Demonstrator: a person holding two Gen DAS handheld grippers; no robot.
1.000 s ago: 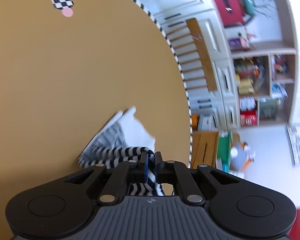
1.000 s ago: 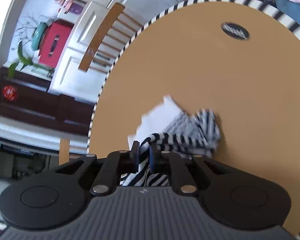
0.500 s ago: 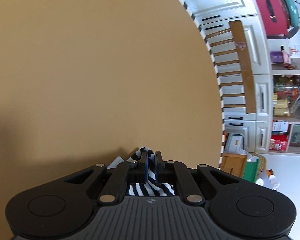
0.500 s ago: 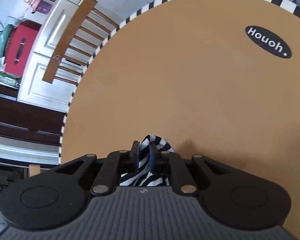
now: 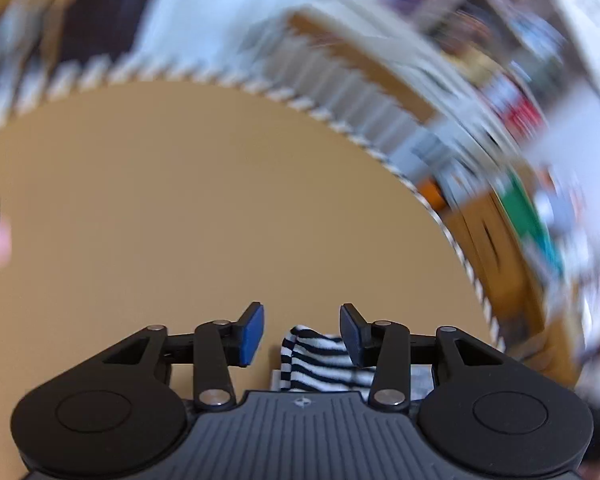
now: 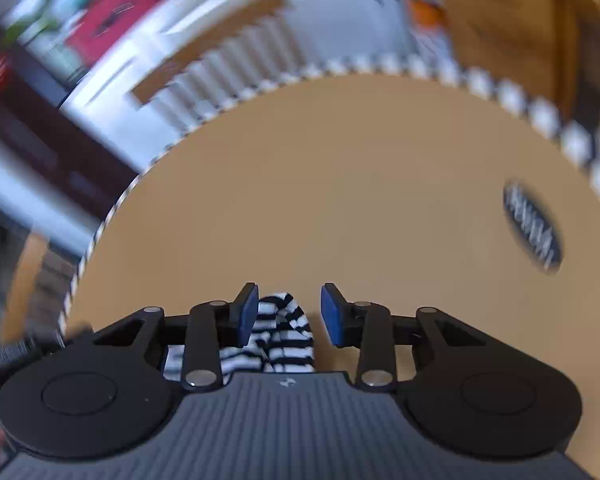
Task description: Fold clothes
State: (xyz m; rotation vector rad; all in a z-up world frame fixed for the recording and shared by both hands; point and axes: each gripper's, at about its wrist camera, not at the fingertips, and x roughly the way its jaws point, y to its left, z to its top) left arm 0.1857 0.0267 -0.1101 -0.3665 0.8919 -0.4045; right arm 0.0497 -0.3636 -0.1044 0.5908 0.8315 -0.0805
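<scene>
A black-and-white striped garment (image 5: 320, 360) lies on the round tan table (image 5: 180, 200), close under both cameras. In the left wrist view my left gripper (image 5: 302, 334) has its jaws opening; the cloth lies between the blue pads, leaning against the right one, no longer pinched. In the right wrist view the same striped garment (image 6: 278, 336) bunches between the jaws of my right gripper (image 6: 288, 314), which are also opening; its folds touch the left pad and stand clear of the right pad. Most of the garment is hidden under the gripper bodies.
The table (image 6: 360, 180) has a black-and-white striped rim (image 6: 100, 236) and a dark oval label (image 6: 534, 228) at the right. A wooden chair back (image 6: 220, 40) stands beyond the far edge. Shelves and cabinets are blurred behind.
Both grippers were shut on the striped garment and now stand parted, the cloth released between them. Both views have rolled and the background is motion-blurred.
</scene>
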